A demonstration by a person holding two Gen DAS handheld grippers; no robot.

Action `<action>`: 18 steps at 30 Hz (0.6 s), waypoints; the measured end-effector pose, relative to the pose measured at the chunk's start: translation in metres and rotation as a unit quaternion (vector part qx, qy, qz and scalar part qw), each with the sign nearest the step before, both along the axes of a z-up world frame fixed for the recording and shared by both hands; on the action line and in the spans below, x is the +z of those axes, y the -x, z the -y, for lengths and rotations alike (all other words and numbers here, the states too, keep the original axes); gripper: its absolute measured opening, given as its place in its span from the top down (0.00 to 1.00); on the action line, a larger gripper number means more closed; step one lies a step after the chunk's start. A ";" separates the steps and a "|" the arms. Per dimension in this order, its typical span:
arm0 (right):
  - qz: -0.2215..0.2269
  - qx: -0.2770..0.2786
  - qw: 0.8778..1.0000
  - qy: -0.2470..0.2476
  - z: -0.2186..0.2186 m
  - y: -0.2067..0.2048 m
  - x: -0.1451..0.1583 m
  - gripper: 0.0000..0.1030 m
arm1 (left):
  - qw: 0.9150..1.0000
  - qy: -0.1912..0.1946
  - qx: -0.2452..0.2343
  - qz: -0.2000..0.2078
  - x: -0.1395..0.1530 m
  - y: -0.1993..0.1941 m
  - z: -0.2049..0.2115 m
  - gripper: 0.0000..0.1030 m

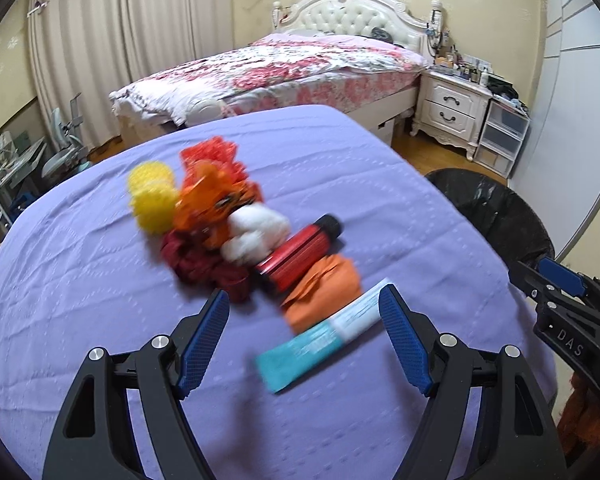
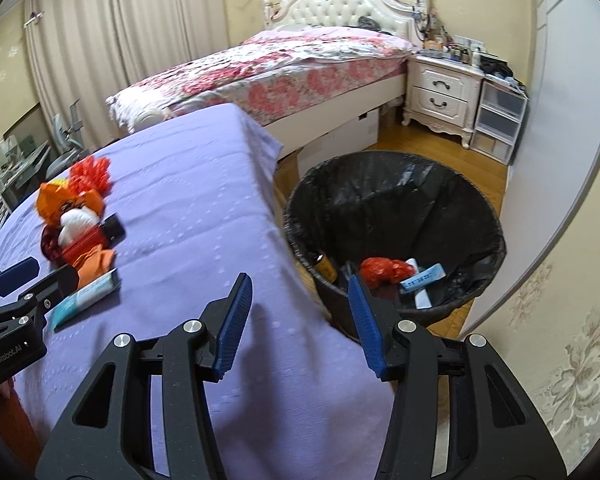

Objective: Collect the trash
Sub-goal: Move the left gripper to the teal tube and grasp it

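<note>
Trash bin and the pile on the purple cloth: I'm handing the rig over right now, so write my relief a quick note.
Left hand-held gripper: open, empty, over the teal and white tube.
Right hand-held gripper: open, empty, over the edge of the purple cloth by the bin.
Done: bin already holds a red bag, a blue and white packet and a small dark bottle.
Left: tube, orange wrapper, red cylinder, white wad, yellow balls and the remaining pile.
</note>
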State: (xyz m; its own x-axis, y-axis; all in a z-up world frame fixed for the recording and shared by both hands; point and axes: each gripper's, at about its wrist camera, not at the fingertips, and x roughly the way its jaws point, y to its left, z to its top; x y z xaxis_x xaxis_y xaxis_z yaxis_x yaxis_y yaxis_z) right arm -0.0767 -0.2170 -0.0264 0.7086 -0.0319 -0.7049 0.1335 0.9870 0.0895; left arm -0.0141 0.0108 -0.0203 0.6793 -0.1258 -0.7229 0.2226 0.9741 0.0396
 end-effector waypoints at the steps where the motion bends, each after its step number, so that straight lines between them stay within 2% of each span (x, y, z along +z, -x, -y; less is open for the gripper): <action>1: -0.001 0.005 1.000 0.001 -0.004 0.000 0.000 0.52 | 1.000 -0.002 0.002 -0.001 -0.002 0.002 -0.004 0.27; 7: -0.004 0.021 1.000 0.004 -0.021 0.001 -0.001 0.52 | 1.000 0.002 0.002 -0.019 -0.011 0.001 -0.014 0.27; 13: -0.007 0.025 1.000 0.007 -0.026 0.000 -0.002 0.52 | 0.999 0.008 -0.019 -0.045 -0.019 -0.004 -0.012 0.27; 15: -0.009 0.024 1.000 0.006 -0.027 -0.001 -0.003 0.52 | 0.998 0.004 -0.029 -0.048 -0.021 -0.003 -0.010 0.31; 18: -0.010 0.025 1.000 0.005 -0.026 -0.002 -0.004 0.52 | 0.998 -0.003 -0.038 -0.046 -0.022 -0.002 -0.006 0.44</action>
State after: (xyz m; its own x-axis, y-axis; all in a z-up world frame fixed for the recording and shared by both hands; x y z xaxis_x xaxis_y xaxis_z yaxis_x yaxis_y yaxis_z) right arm -0.0751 -0.1909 -0.0306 0.6956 -0.0042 -0.7184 0.0865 0.9932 0.0779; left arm -0.0120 0.0165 -0.0422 0.5982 -0.1697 -0.7832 0.2990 0.9540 0.0216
